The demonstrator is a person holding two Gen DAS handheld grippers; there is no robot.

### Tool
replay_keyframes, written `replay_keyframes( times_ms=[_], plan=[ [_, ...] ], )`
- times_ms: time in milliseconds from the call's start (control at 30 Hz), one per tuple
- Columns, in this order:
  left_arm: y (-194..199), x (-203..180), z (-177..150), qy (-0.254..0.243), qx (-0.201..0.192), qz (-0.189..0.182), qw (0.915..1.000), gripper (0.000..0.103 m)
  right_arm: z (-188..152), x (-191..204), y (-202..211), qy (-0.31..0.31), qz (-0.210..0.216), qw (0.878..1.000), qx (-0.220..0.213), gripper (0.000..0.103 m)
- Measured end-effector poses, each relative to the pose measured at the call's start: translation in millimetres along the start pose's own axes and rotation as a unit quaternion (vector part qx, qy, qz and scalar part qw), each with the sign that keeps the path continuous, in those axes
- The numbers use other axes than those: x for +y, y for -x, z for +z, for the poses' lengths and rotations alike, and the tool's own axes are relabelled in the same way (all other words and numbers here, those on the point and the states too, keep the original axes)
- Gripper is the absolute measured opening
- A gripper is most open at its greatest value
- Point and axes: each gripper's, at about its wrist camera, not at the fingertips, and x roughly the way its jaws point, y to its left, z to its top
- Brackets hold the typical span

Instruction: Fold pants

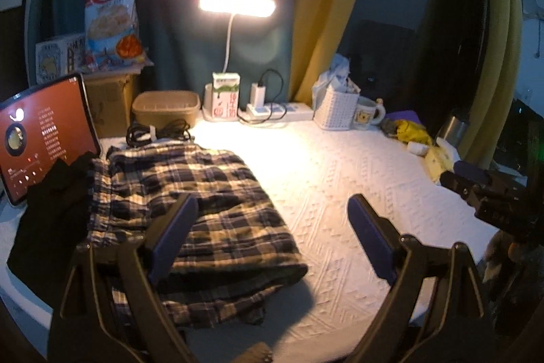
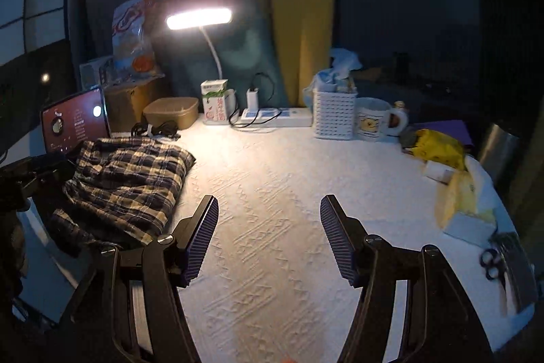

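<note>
Lying folded on the left side of the white surface (image 2: pixel 272 210), the plaid pants (image 1: pixel 190 199) rest near a tablet (image 1: pixel 44 138). Left tongs (image 1: pixel 272 237) and right tongs (image 2: pixel 270 237) both hang wide open, holding nothing.

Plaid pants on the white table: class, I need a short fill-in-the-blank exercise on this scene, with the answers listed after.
1. The pants lie in a ____ stack on the cloth.
2. Both tongs, left and right, are ____ and hold nothing.
3. The lamp is switched ____.
4. The mug stands right beside the white ____.

Answers: folded; open; on; basket
</note>
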Motion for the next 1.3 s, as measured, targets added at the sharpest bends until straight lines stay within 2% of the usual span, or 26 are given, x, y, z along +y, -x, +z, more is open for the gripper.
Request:
replay_keyframes(
  times_ms=[133,267,500,667,867,1000,1133,1200,1300],
  plan=[
    [20,-15,1,-0.012,-0.030,-0.006,0.9995,0.091,3,-1,16,0.007,-0.002,1.000,-0.019,0.066],
    [40,-23,2,-0.011,-0.066,0.012,0.9977,0.091,7,0,33,0.008,-0.001,0.999,-0.039,0.066],
    [67,-28,7,-0.006,-0.116,0.017,0.9930,0.091,15,2,67,0.011,-0.015,0.997,-0.074,0.066],
    [80,-31,9,-0.001,-0.140,0.036,0.9895,0.091,20,5,86,0.018,-0.026,0.995,-0.099,0.066],
    [91,-36,15,-0.017,-0.153,0.080,0.9849,0.091,27,4,103,0.009,-0.021,0.993,-0.115,0.066],
    [102,-39,15,-0.020,-0.176,0.070,0.9818,0.091,30,5,112,0.011,-0.032,0.991,-0.128,0.066],
    [103,-38,14,-0.023,-0.172,0.071,0.9822,0.091,30,2,108,-0.001,-0.045,0.992,-0.120,0.067],
    [102,-35,13,-0.018,-0.168,0.067,0.9834,0.091,29,-1,106,-0.012,-0.044,0.992,-0.119,0.079],
    [100,-32,9,-0.013,-0.162,0.068,0.9844,0.091,28,-3,101,-0.025,-0.042,0.992,-0.114,0.082]
  ],
)
